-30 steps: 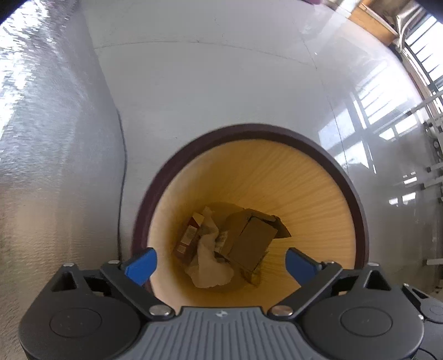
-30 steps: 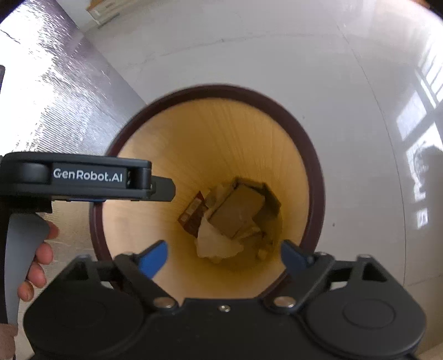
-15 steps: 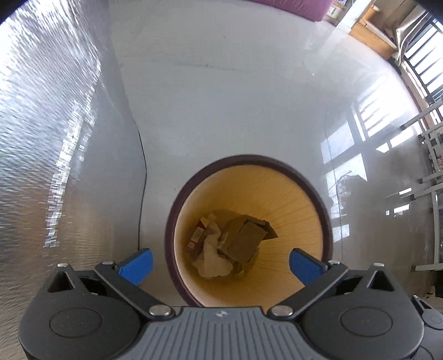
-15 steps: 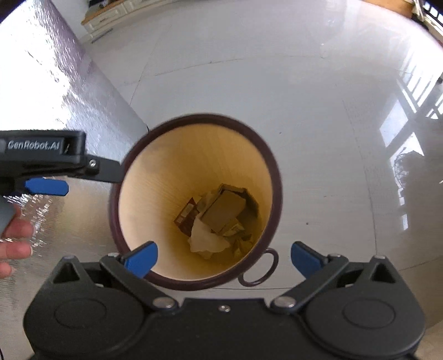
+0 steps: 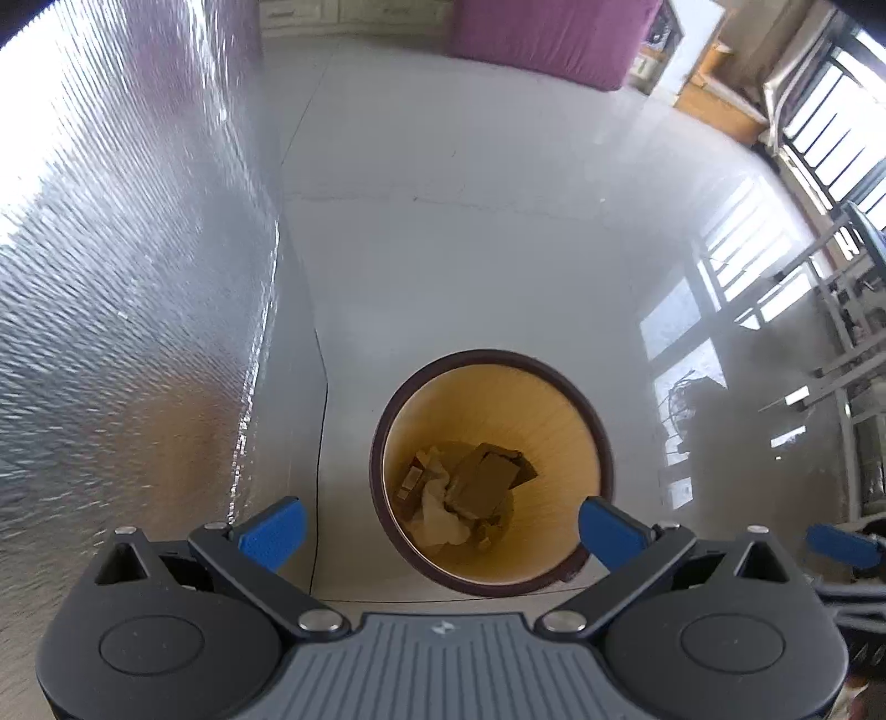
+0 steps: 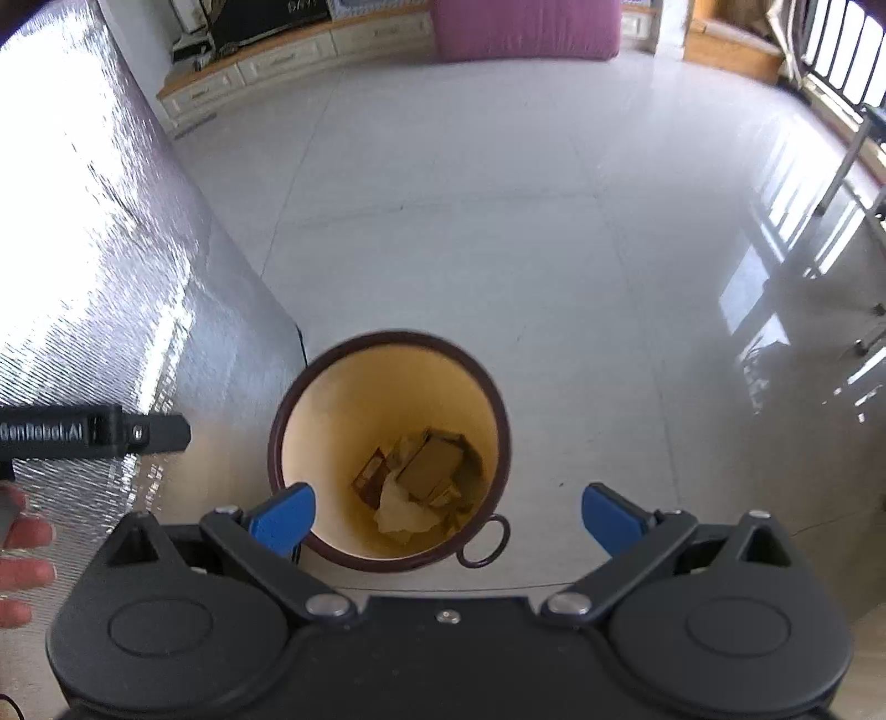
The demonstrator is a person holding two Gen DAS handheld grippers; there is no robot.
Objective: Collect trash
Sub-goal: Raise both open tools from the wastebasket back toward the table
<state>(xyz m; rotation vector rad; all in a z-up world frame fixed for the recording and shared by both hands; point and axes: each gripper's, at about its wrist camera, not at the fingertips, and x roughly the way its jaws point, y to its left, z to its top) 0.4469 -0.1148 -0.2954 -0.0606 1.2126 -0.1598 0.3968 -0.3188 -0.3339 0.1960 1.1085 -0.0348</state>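
A round waste bin (image 5: pixel 554 410) with a dark brown rim and tan inside stands on the floor; it also shows in the right wrist view (image 6: pixel 354 399). At its bottom lie cardboard pieces (image 5: pixel 482 476) and crumpled white paper (image 5: pixel 440 518), seen again in the right wrist view as cardboard (image 6: pixel 429 462) and paper (image 6: pixel 401 512). My left gripper (image 5: pixel 437 523) is open and empty, high above the bin. My right gripper (image 6: pixel 448 512) is open and empty, also high above it. The left gripper's body (image 6: pixel 94 431) shows at the left of the right wrist view.
A silver foil-covered surface (image 5: pixel 122 310) rises to the left of the bin. A small dark ring (image 6: pixel 483 540) hangs at the bin's rim. A purple sofa (image 6: pixel 520 27) and a low cabinet (image 6: pixel 277 61) stand far back. Railings (image 5: pixel 830 138) are at the right.
Both grippers have risen well above the bin, which now looks much smaller. Both stay open and empty. The trash in the bin has not moved.
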